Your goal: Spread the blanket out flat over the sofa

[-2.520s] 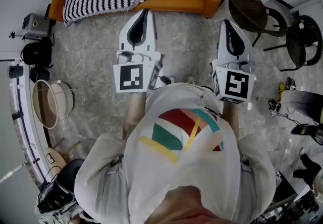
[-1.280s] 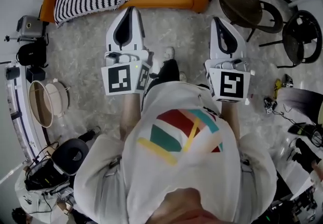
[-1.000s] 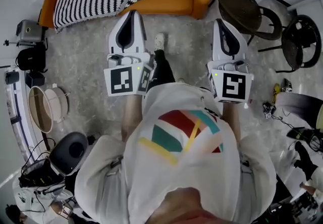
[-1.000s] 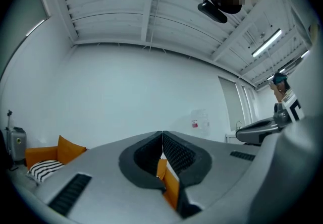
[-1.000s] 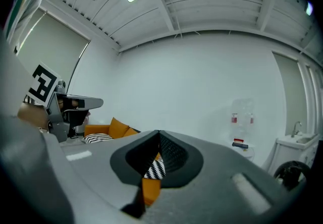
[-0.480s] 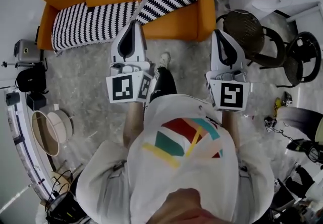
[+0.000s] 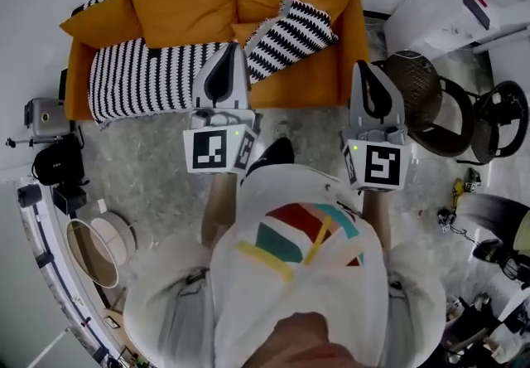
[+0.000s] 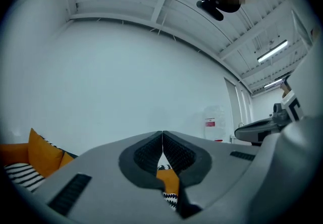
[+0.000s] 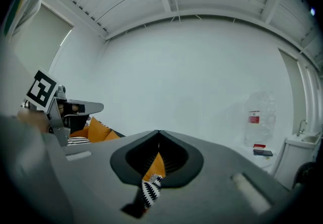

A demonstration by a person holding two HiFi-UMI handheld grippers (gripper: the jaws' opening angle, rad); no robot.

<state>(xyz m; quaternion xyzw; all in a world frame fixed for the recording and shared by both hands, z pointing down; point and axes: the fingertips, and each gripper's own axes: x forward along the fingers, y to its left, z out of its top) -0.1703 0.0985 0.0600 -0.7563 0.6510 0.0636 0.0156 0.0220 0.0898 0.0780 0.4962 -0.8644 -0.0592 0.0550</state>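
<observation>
Your left gripper [image 7: 222, 55] and right gripper [image 7: 365, 75] are both pinched tight with nothing in them. The stripy blanket [image 7: 149, 80] lies bunched up on the sofa [image 7: 308, 89]. Open both wide, then grab two far-apart edges.

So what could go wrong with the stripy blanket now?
Both the left gripper and right gripper are shut, so they could just push the blanket rather than pinch it. Its right part is folded back in a heap; grabbing two layers there might leave it bunched. Pulling could also drag the orange cushions.
</observation>
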